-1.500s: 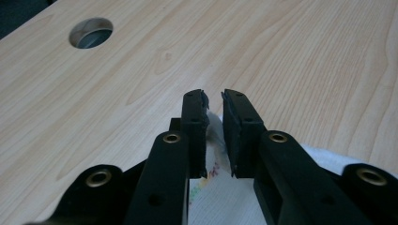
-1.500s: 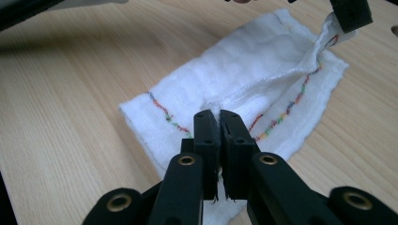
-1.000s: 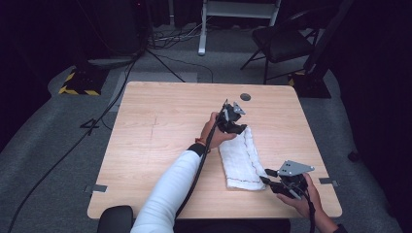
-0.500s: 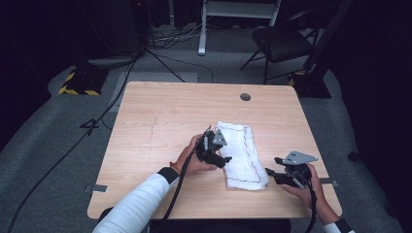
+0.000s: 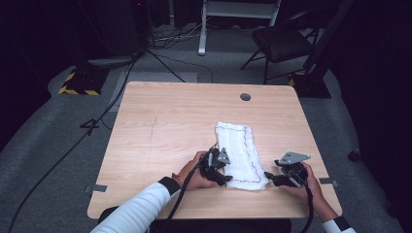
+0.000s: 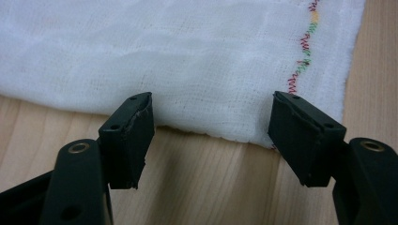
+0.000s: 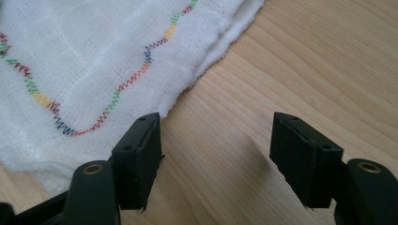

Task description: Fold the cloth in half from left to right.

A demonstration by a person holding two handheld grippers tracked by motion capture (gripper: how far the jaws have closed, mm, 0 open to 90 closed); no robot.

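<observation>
Your left gripper (image 5: 219, 171) and right gripper (image 5: 284, 175) sit at the cloth's (image 5: 240, 153) near corners, fingers released and just opened wider, nothing between them, likely set to pinch each corner. The cloth lies right of centre on the surface (image 5: 160, 131), long axis running from 5 to 11 o'clock.

Cloth (image 6: 197, 61): white woven gauze, matt, with a visibly open weave, a soft fraying edge and a multicoloured zigzag thread seam near that edge. Worktop (image 5: 170, 126) under the cloth: light wood, smooth, satin finish, fine straight grain. Left hand-held gripper (image 6: 211, 136) beside the cloth: black matt plastic jaws with brass-coloured metal eyelets.
</observation>
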